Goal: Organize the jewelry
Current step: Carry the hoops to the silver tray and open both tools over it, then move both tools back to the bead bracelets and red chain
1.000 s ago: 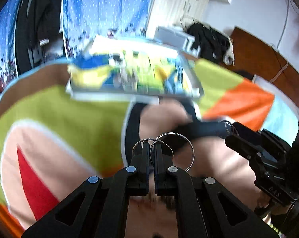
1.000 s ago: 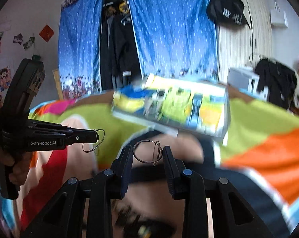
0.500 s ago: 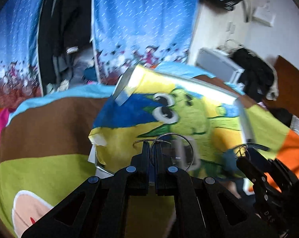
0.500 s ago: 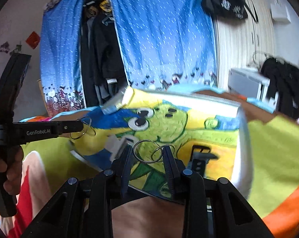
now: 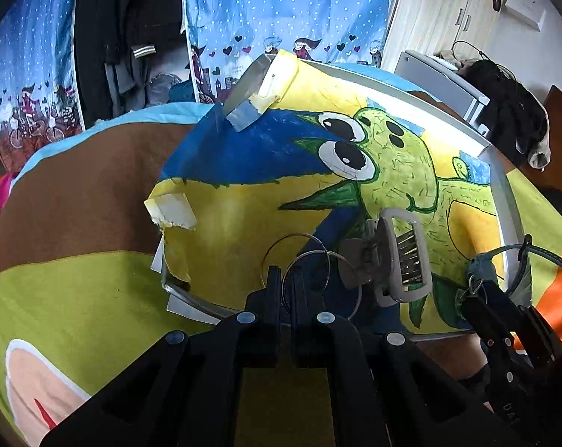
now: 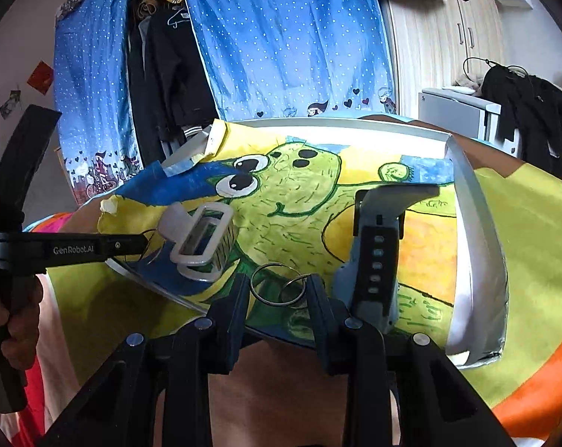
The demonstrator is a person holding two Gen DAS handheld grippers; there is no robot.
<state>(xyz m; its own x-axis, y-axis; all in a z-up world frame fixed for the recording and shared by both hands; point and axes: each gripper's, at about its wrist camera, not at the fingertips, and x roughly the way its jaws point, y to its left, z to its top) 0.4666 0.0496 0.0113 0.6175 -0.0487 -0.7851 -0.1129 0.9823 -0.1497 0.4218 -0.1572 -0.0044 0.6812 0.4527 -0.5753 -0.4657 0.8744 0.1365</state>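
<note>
Both tongs hang low over the near edge of a shallow tray (image 6: 478,231) that lies on a bed with a bright patchwork cover (image 5: 76,283). Left tongs (image 5: 286,279) have their jaws pressed together on a pair of thin wire hoop earrings (image 5: 311,264); the hoops stand up from the fingertips, one overlapping the other, just above the tray's near-left corner. In the right wrist view the left tongs (image 6: 139,244) reach in level from the left, and a hand (image 6: 16,320) grips their handle at the frame's left edge.

Right tongs (image 6: 277,290) have their jaws set apart with two smaller metal rings (image 6: 277,287) caught between the inner faces of the fingers, so they are clamped on those rings across a visible gap. The rings are linked side by side and sit over the middle of the tray's near edge.

The tray is lined with a crayon drawing of a green cartoon creature on yellow and blue. On the lining rests a pale hair claw clip (image 6: 201,242) near the left side, close to the left tongs' tip, and a grey-blue watch strap (image 6: 374,253) with a row of holes toward the right side, running from the near edge inward.
</note>
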